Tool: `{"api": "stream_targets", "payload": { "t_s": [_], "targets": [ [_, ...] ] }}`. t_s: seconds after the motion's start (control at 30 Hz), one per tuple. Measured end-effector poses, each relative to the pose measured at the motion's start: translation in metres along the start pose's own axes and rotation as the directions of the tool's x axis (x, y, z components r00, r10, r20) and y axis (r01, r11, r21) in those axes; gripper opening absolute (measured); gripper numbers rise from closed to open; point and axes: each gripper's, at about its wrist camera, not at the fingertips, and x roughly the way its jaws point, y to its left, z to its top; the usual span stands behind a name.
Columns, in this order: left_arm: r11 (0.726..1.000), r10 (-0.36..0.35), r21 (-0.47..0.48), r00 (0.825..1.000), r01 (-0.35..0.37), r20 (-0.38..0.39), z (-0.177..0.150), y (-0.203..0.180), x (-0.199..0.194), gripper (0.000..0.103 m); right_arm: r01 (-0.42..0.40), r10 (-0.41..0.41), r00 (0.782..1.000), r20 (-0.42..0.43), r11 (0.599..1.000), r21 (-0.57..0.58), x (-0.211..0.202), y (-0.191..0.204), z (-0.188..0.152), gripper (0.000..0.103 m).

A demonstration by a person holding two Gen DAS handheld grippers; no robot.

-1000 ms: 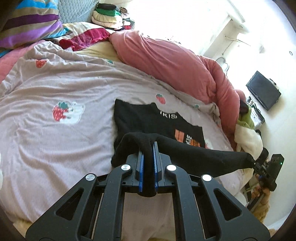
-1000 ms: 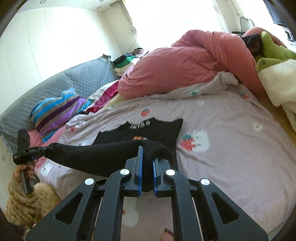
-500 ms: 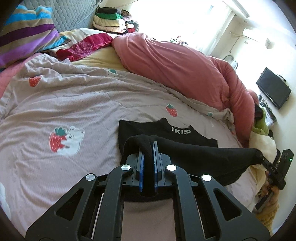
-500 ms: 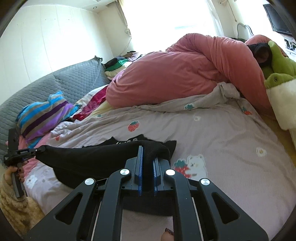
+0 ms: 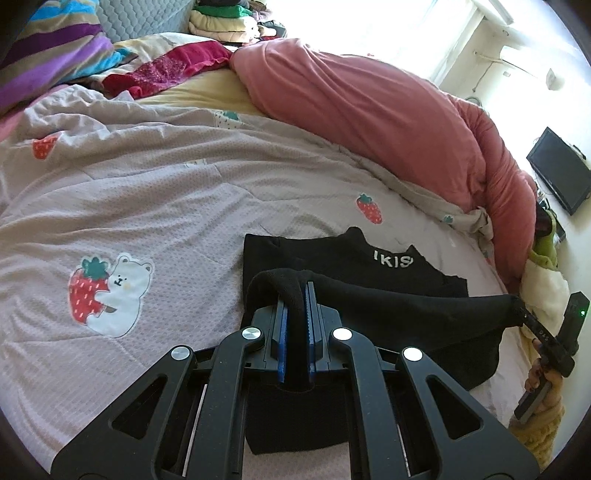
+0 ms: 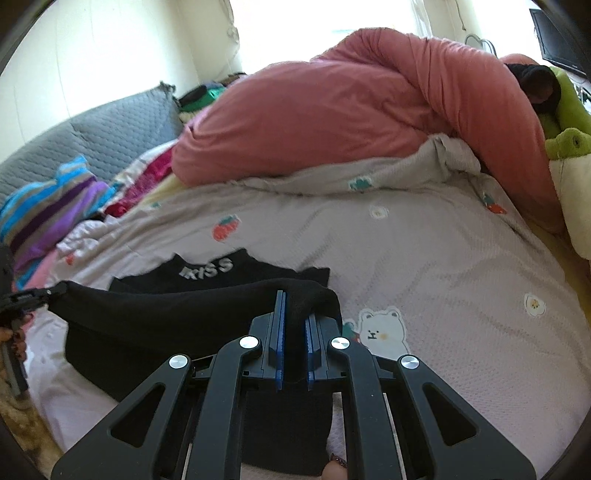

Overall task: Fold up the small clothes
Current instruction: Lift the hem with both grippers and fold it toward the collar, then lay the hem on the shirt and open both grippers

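A small black shirt [image 5: 376, 291] with white letters lies on the pale strawberry-print quilt [image 5: 147, 206]. Its near hem is lifted and stretched taut between both grippers, doubled over the flat far part. My left gripper [image 5: 296, 291] is shut on one corner of that hem. My right gripper [image 6: 294, 299] is shut on the other corner of the black shirt [image 6: 177, 314]. In the left wrist view the right gripper [image 5: 524, 314] shows at the far right, pinching the cloth. In the right wrist view the left gripper [image 6: 33, 295] shows at the far left edge.
A bulky pink duvet [image 5: 369, 110] is heaped along the far side of the bed. A striped pillow [image 5: 48, 48], a red cloth and a stack of folded clothes [image 5: 225, 22] lie near the grey headboard. A green plush toy [image 6: 569, 122] sits at the right.
Both grippers carried the lifted hem forward and down over the shirt. The orange print is now covered; only the collar strip with white letters still shows.
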Motion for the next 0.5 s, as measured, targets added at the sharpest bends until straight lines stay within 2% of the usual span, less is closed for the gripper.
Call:
{"api": "stream_targets", "payload": {
  "t_s": [0.2,0.27,0.3,0.33,0.37,0.5],
  "targets": [
    [0.999,0.026,0.026,1.000,-0.026,-0.004,-0.002,-0.003,0.011,0.004,0.039,-0.039,0.998,-0.047,0.999,-0.005,0.021,0.003,-0.008,0.008],
    [0.999,0.035,0.031,0.999,-0.035,0.002,-0.002,-0.004,0.011,0.005,0.050,-0.050,0.997,-0.054,0.999,-0.002,0.025,0.003,-0.010,0.013],
    [0.998,0.048,0.042,0.999,-0.049,0.013,-0.003,-0.005,0.009,0.013,0.052,-0.052,0.997,-0.057,0.999,0.001,0.026,0.003,-0.011,0.018],
    [0.997,0.059,0.048,0.998,-0.060,0.024,-0.003,-0.006,0.008,0.026,0.061,-0.061,0.997,-0.057,0.998,0.004,0.026,0.003,-0.011,0.039],
    [0.996,0.065,0.054,0.997,-0.067,0.035,-0.004,-0.007,0.005,0.033,0.067,-0.066,0.996,-0.053,0.998,0.006,0.025,0.002,-0.012,0.050],
    [0.991,0.091,0.093,0.993,-0.098,0.080,-0.008,-0.014,-0.008,0.034,0.066,-0.066,0.997,-0.034,0.998,0.017,0.018,0.001,-0.013,0.050]
  ]
}}
